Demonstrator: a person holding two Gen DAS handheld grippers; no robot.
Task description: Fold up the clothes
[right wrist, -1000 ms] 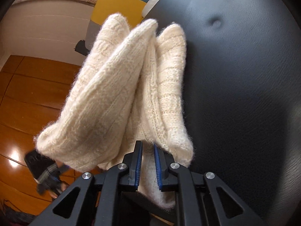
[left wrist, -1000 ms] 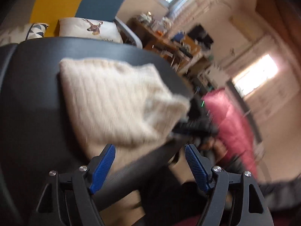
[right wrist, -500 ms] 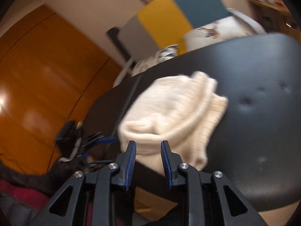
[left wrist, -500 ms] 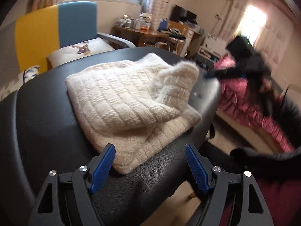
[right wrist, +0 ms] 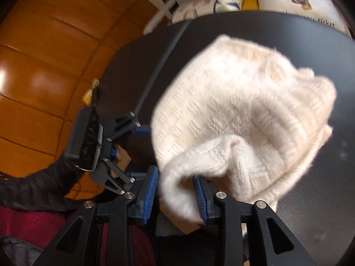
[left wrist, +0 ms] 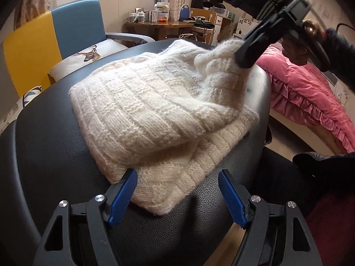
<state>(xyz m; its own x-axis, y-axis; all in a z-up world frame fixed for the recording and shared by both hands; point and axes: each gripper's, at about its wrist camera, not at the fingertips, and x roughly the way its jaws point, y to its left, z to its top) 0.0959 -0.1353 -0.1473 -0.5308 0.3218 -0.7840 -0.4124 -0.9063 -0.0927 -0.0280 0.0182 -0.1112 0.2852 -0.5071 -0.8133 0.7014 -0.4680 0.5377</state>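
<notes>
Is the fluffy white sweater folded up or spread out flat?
Folded: the sweater lies doubled in layers on the black seat, one corner lifted.

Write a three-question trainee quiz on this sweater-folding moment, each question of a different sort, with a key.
1. True or false: the cream knit sweater lies on a black padded surface.
2. Which gripper has a fold of knit between its jaws? A) left gripper B) right gripper
3. Fill in: the bedding beyond the sweater is ____.

Key: 1 true; 2 B; 3 pink.
</notes>
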